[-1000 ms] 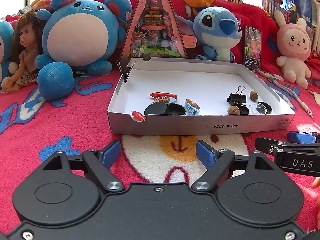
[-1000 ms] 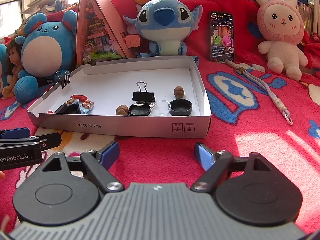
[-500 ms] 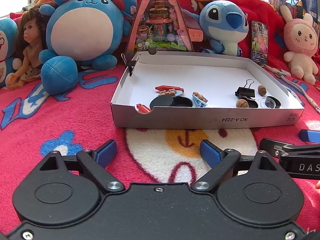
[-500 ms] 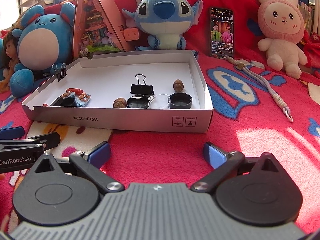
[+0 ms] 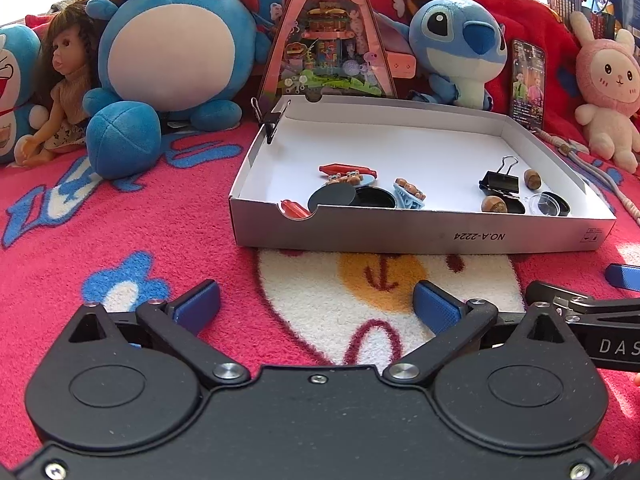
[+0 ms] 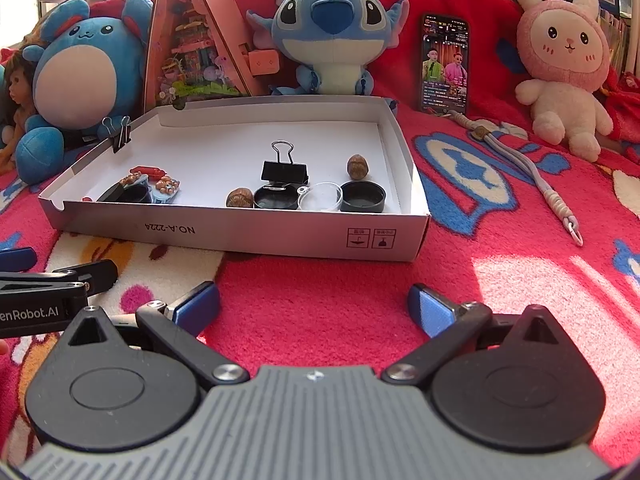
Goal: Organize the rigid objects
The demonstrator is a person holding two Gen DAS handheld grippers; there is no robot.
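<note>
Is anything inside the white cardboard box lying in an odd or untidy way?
Yes. A round black lid leans tilted on its black tin instead of closing it. The transparent lid also lies loose between two open black tins.

Binder clips (image 6: 285, 169): two. Nuts (image 6: 357, 167): two. Plush toys (image 6: 329, 36): four.

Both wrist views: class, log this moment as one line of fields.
left gripper: opening, empty | right gripper: open, empty | box: on blanket, holds clip, nuts, lids | stage: before first pick
</note>
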